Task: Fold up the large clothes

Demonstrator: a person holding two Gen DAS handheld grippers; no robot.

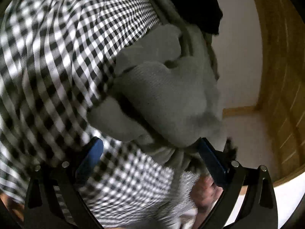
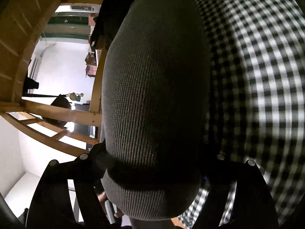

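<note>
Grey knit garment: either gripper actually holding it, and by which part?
Grey knit garment lies between both grippers' jaws: a bunched fold at the left gripper, the ribbed hem end at the right gripper. A firm clamp cannot be told.

Home, looks like a bedroom. Checked cloth [image 1: 57,61] spread wide like a bedcover, grey knit garment [image 2: 152,87] lying on it. Wooden frame [image 2: 57,114] with slats and posts close beside, like a loft bed or ladder. White wall [image 1: 240,61] with wood trim [image 1: 242,110]. Past the frame, a bright room with a shelf [image 2: 76,19], small household clutter and dark furniture, too blurred to name.
</note>
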